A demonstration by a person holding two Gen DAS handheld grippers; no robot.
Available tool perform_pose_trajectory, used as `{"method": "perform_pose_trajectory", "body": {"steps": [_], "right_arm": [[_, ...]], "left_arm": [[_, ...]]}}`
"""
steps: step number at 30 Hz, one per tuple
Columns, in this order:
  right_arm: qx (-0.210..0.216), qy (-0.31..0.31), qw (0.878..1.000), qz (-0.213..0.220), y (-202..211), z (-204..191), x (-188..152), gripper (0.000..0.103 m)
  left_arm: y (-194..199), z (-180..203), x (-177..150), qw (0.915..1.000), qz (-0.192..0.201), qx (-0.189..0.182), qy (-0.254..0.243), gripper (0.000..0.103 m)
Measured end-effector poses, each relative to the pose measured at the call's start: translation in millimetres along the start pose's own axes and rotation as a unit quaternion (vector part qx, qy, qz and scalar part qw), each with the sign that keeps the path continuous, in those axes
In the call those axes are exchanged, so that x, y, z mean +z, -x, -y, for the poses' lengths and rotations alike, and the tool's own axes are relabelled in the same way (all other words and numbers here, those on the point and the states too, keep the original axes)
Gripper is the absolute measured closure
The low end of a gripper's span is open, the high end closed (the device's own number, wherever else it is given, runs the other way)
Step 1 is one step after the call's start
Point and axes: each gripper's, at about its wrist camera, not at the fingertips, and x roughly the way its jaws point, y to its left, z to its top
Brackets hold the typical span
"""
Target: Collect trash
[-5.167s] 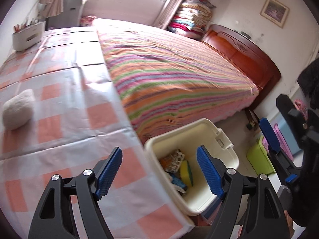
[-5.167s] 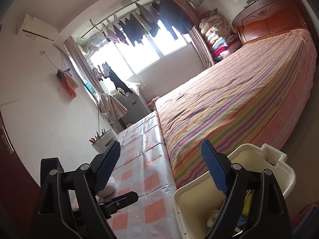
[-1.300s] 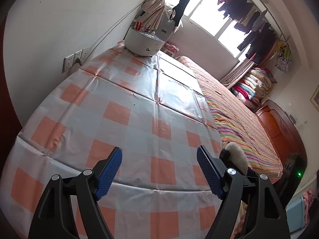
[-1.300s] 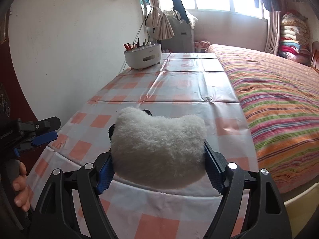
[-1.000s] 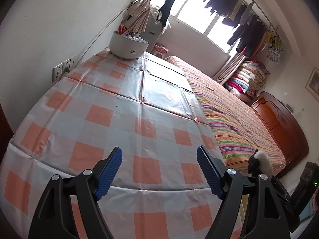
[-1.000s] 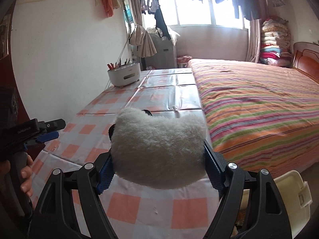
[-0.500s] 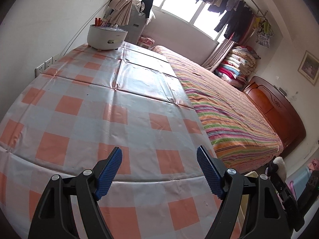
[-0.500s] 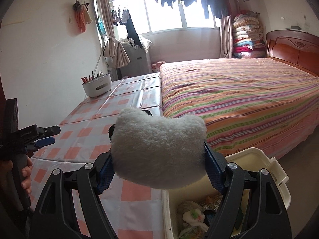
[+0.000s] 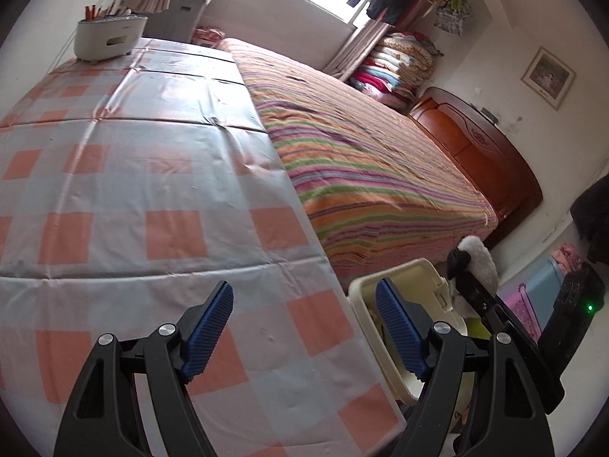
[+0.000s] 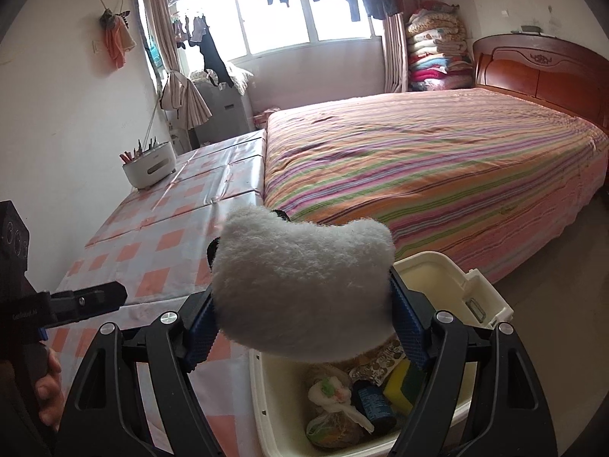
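My right gripper (image 10: 304, 316) is shut on a white fluffy plush toy (image 10: 300, 285) with black ears and holds it above the cream plastic bin (image 10: 472, 297). The bin stands on the floor by the table's corner and holds several pieces of trash, among them a yellow sponge (image 10: 399, 381) and a dark bottle (image 10: 373, 403). In the left wrist view the plush (image 9: 481, 262) and right gripper hang over the bin (image 9: 396, 278). My left gripper (image 9: 304, 327) is open and empty above the near edge of the checked tablecloth (image 9: 133, 190).
A bed (image 10: 437, 160) with a striped cover runs along the table's right side. A white pen holder (image 10: 150, 169) stands at the table's far end. Pink and blue boxes (image 9: 540, 293) sit on the floor to the right.
My right gripper has carried the plush off the table and rightward over the bin. My left gripper has swung right, bringing the bin into its view.
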Motion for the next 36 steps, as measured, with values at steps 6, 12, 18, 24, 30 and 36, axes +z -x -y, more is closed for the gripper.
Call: {"method": "perform_pose_trajectory", "body": {"steps": [6,12,18,24,30,36], "right_arm": [[-0.014,-0.006,1.0,0.004,12,3,-2,0.027],[-0.023,-0.009,1.0,-0.002,12,5,-9,0.023],[-0.027,-0.023,0.999,-0.008,11,13,-15,0.018],[-0.014,-0.043,0.999,-0.014,16,22,-15,0.013],[0.002,-0.056,0.998,-0.005,23,25,-11,0.01],[-0.005,-0.059,0.998,0.0,24,31,-15,0.01]], "left_arm": [[-14,29,-16,0.9989,-0.031,-0.016,-0.031,0.028],[-16,39,-20,0.9985,-0.04,-0.025,-0.028,0.028],[-20,50,-25,0.998,-0.044,-0.027,-0.035,0.028],[-22,60,-33,0.9976,-0.047,-0.026,-0.044,0.028],[-22,66,-37,0.9974,-0.046,-0.029,-0.048,0.028],[-20,66,-39,0.9978,-0.04,-0.026,-0.046,0.028]]}}
